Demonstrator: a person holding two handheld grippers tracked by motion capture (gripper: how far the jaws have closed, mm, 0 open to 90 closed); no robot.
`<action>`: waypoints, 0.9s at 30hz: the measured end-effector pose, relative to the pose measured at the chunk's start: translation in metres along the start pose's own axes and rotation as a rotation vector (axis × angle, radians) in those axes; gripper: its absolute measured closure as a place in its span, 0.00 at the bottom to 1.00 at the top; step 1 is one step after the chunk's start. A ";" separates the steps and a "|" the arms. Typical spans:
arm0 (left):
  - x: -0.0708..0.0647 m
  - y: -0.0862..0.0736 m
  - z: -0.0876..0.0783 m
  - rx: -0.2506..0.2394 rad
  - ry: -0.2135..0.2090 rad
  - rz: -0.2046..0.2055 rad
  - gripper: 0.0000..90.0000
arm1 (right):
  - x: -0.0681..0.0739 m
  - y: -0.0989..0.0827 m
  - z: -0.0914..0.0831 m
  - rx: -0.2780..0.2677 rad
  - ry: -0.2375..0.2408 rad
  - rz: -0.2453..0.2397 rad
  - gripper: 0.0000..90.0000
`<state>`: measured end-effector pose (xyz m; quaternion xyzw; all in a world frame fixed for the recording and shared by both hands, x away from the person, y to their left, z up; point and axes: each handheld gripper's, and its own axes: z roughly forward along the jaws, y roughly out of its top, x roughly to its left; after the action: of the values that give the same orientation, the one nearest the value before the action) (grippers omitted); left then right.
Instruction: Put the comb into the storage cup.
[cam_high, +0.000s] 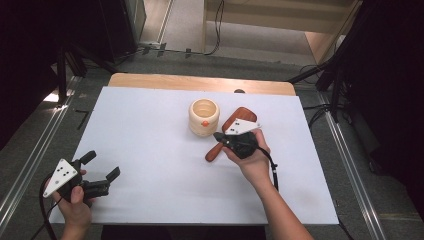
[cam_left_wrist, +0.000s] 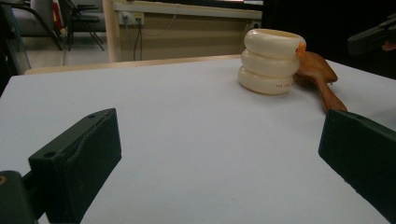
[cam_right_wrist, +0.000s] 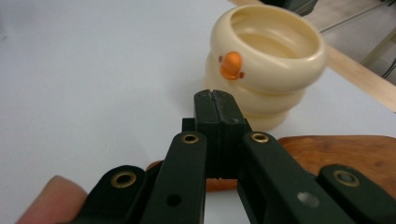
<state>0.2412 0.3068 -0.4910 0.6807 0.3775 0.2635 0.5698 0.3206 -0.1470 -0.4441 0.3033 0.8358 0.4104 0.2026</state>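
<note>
R hand-held gripper (cam_high: 220, 137) closed over brush (cam_high: 235, 120).

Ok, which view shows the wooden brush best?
The high view: the wooden brush lies beside the cream cup, head and handle both seen, partly under the right tongs. The left gripper view shows it edge-on behind the cup; the right gripper view shows parts beneath the shut jaws.

Small dark print on the cream cup (cam_left_wrist: 272, 60) is unreadable.
</note>
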 end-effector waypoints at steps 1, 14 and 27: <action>0.000 0.000 0.000 0.000 0.000 0.000 0.00 | 0.000 0.000 0.000 0.000 0.000 0.000 0.98; 0.000 0.000 0.000 -0.001 -0.006 0.004 0.00 | 0.014 -0.005 0.054 0.181 0.067 -0.075 0.98; 0.000 0.000 -0.001 -0.001 -0.005 0.002 0.00 | 0.015 -0.018 0.071 0.289 0.065 -0.088 0.98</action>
<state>0.2408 0.3073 -0.4910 0.6813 0.3754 0.2626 0.5709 0.3452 -0.1059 -0.5015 0.2788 0.9047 0.2864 0.1474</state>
